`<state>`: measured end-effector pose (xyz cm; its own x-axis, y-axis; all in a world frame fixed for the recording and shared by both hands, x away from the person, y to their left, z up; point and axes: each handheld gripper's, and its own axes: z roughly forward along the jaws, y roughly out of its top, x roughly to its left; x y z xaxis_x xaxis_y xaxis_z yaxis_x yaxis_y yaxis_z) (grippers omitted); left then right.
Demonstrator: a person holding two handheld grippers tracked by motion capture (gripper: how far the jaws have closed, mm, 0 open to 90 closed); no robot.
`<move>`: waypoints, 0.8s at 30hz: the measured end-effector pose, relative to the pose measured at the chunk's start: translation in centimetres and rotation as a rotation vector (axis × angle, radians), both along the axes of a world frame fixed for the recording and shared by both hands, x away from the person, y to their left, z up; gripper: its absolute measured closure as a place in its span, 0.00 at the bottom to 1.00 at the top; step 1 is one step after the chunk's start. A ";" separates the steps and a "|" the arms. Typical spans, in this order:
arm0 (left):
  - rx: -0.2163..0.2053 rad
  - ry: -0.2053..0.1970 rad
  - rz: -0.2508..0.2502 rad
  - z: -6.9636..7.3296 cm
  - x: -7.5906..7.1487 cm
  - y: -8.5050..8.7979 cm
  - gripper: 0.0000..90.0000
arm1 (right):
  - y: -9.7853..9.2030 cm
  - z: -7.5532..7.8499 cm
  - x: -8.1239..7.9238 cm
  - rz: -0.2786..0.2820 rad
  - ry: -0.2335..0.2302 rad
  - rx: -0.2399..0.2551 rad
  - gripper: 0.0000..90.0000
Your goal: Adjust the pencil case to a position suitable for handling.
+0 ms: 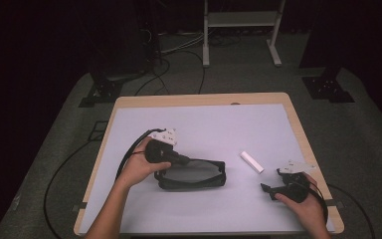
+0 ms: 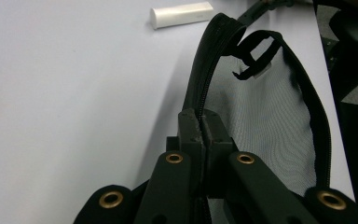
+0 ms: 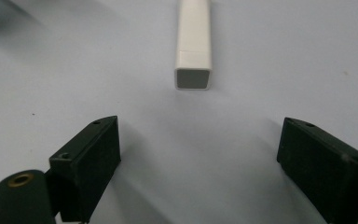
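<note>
The bench (image 1: 129, 107) is big, with a white top and a wooden edge. A person sits at it and holds tongs in each hand.

A black pouch (image 1: 193, 175) lies on the bench, just in front of the left tongs (image 1: 183, 160). It is long and flat, with a see-through mesh side (image 2: 265, 135) and a zipper (image 2: 203, 88) along its top edge. In the left gripper view a small black loop (image 2: 254, 58) hangs at the far end of the pouch.

The left tongs are squeezed together on the zipper edge of the pouch. The two black jaws press on it from both sides, and the zipper runs away from them to the far end.

The right tongs (image 1: 270, 189) rest low on the bench, well apart from the pouch. Their jaws stand wide apart and hold nothing. The white bench shows between them.

A small white stick (image 1: 251, 162) lies on the bench between the pouch and the right tongs. It is a short square tube. In the right gripper view its flat end (image 3: 193, 77) points at the right tongs, just ahead of the gap in the jaws, and does not touch them.
</note>
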<state>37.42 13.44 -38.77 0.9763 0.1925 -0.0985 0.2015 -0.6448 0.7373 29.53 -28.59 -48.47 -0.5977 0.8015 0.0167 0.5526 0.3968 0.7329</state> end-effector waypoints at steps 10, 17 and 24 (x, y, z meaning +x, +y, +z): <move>0.022 0.021 -0.026 -1.0 -0.5 -0.7 0.99 | 0.0 0.0 0.0 0.001 0.000 -0.001 0.14; 0.031 0.034 -0.021 -1.5 -0.7 -0.8 0.99 | 0.0 0.0 0.0 0.001 -0.001 -0.001 0.14; 0.048 0.047 0.010 -2.2 -0.6 -0.5 0.99 | 0.0 0.0 0.0 0.001 0.000 -0.001 0.14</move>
<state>36.85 12.91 -40.95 0.9689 0.2074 -0.1347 0.2416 -0.6774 0.6948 29.52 -28.60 -48.47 -0.5987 0.8008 0.0154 0.5517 0.3984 0.7327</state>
